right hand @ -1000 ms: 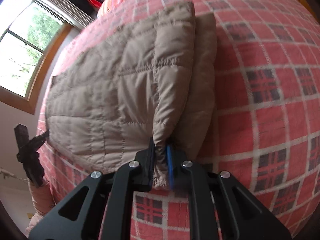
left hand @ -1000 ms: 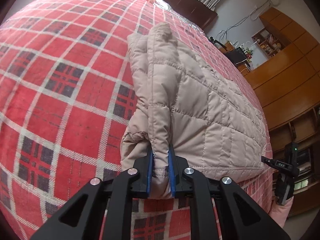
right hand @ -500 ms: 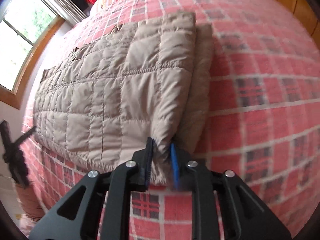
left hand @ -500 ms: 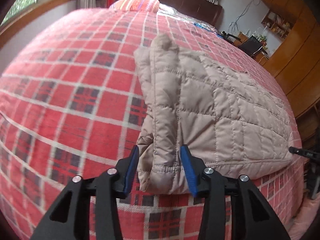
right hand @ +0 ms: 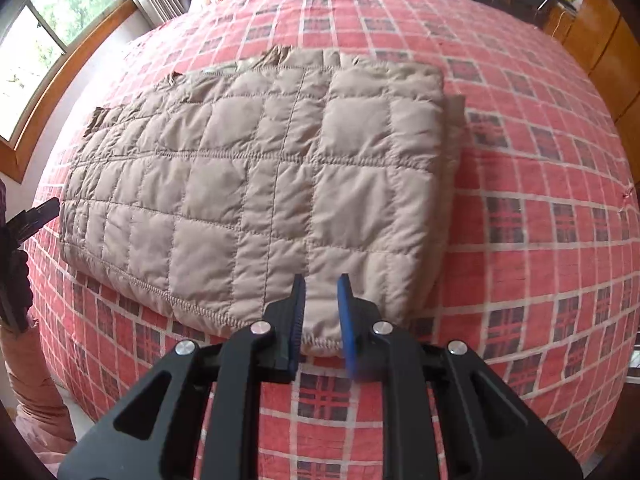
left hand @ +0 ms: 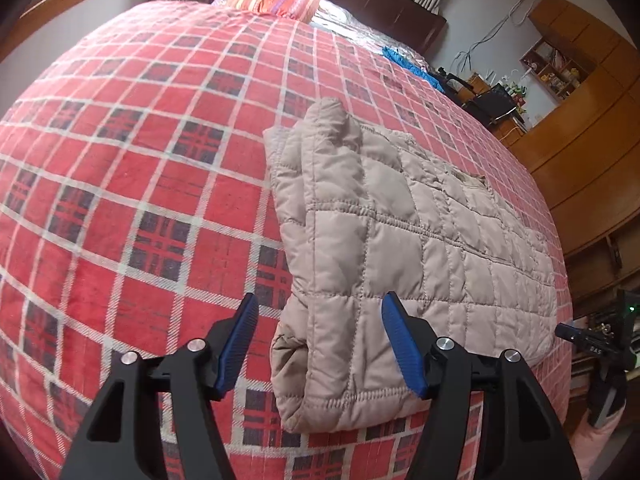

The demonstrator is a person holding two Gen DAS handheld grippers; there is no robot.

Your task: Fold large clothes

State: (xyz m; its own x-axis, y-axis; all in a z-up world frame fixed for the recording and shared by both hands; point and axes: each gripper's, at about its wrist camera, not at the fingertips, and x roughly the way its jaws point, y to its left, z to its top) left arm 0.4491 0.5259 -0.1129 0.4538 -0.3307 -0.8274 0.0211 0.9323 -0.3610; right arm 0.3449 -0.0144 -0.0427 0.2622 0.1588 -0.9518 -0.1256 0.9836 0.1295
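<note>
Left wrist: released hand-held gripper (left hand: 318, 334) above red plaid bedspread (left hand: 140, 184), wooden wardrobe (left hand: 592, 140) beyond.

A beige quilted padded jacket (right hand: 256, 192), folded into a rectangle, lies flat on the bed's red plaid cover (right hand: 540, 240), its hem along the near edge. The right black claw (right hand: 322, 314) with blue pads straddles that hem, jaws slightly parted. The other claw (right hand: 28, 220) shows at the bed's left edge.

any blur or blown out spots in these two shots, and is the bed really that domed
Left wrist view: sharp; the plaid bedspread bulges from fisheye distortion. Right wrist view: the window is overexposed, and the blue pad on the right gripper looks motion-smeared, while the quilted jacket stays crisp.
</note>
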